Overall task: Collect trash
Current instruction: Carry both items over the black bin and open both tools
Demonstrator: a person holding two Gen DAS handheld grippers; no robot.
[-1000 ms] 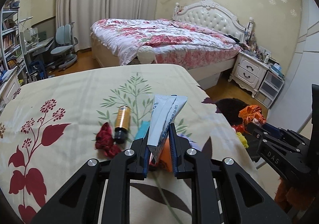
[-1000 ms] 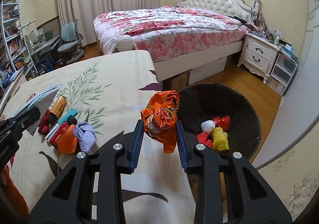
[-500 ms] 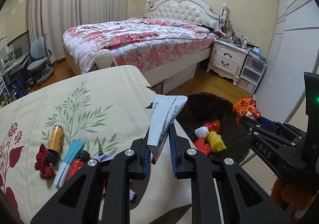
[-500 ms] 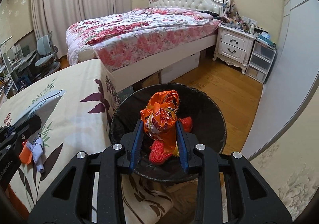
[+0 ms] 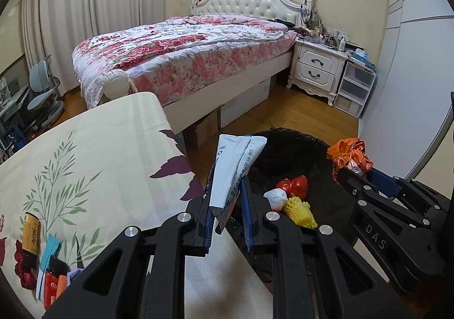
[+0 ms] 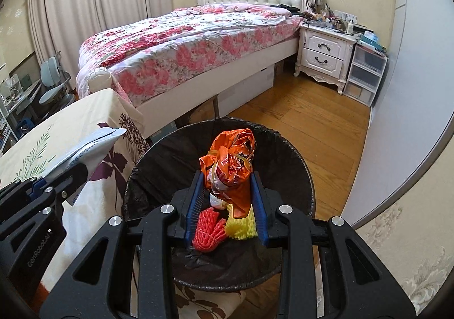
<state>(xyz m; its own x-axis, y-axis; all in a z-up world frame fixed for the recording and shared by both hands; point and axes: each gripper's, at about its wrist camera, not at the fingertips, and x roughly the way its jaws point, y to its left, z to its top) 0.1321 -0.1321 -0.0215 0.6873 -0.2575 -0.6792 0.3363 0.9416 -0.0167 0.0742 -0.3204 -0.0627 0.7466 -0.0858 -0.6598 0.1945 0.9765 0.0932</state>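
Orange wrapper pinched in right tongs above black-lined bin, white packet pinched in left tongs near rim: centre over bin before letting go.

white-blue pouch: upright, pinched | orange wrapper: crumpled, above black-lined bin

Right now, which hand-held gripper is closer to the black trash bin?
Right. The right hand-held gripper holds the orange wrapper directly above the trash bin. The left hand-held gripper, gripping a white pouch, sits beside the bin at the table's edge.
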